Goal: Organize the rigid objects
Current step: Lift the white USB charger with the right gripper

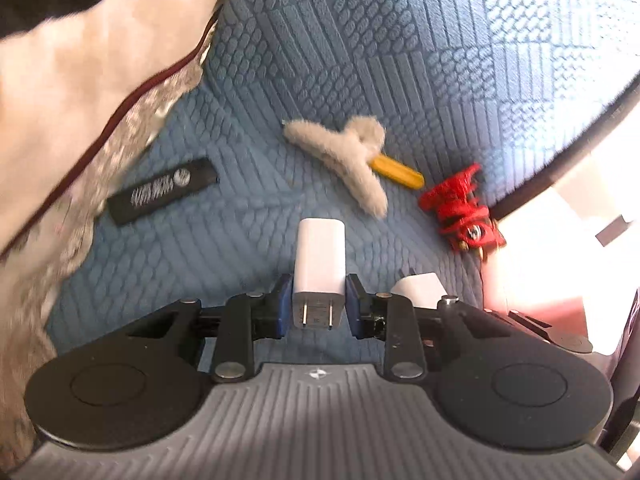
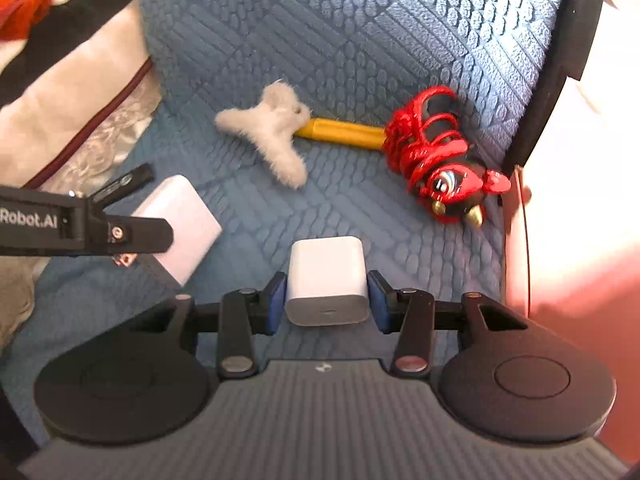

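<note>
My left gripper (image 1: pixel 316 300) is shut on a tall white wall charger (image 1: pixel 320 264), prongs toward the camera, above the blue textured cushion (image 1: pixel 360 40). My right gripper (image 2: pixel 327 300) is shut on a squat white charger cube (image 2: pixel 327 280). That cube also shows in the left wrist view (image 1: pixel 420 286), to the right of my fingers. In the right wrist view the left gripper's finger (image 2: pixel 136 234) reaches in from the left, holding the tall charger (image 2: pixel 184 224).
On the cushion lie a fuzzy beige hair claw (image 1: pixel 352 156) (image 2: pixel 276 136), a yellow stick (image 1: pixel 400 172) (image 2: pixel 344 132), a red dragon-like toy (image 1: pixel 460 208) (image 2: pixel 436 160) and a black flat bar (image 1: pixel 160 192) (image 2: pixel 124 184). A pillow (image 1: pixel 80 80) borders the left. The cushion's dark edge (image 2: pixel 552 80) runs on the right.
</note>
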The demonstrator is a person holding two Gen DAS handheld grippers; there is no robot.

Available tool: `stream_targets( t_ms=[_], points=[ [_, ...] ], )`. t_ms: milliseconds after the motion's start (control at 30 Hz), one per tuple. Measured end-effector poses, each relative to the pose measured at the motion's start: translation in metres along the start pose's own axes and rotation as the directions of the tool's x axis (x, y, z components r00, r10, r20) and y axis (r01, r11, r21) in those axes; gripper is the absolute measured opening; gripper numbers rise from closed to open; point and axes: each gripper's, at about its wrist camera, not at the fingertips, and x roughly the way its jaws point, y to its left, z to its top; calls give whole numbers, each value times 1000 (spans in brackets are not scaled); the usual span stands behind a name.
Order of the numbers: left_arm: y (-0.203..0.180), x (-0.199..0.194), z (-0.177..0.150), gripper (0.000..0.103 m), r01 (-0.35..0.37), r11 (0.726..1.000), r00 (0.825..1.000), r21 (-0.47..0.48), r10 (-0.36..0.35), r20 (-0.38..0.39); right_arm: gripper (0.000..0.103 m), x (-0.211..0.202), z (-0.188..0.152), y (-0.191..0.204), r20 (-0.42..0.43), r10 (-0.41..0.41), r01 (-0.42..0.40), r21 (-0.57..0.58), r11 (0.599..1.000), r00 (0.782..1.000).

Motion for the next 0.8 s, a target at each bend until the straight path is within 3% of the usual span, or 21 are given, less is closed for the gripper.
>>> stream_targets(
  t_ms=[433, 800],
  points=[
    [3, -41, -47, 32, -3, 999, 1000, -47, 3, 4, 46, -35, -37, 30, -7, -5, 5, -38, 999, 1000],
    [-13, -60, -86, 32, 31, 999, 999, -21, -31, -17, 45, -61, -83, 16, -71, 17, -14, 41, 999, 997]
  ],
)
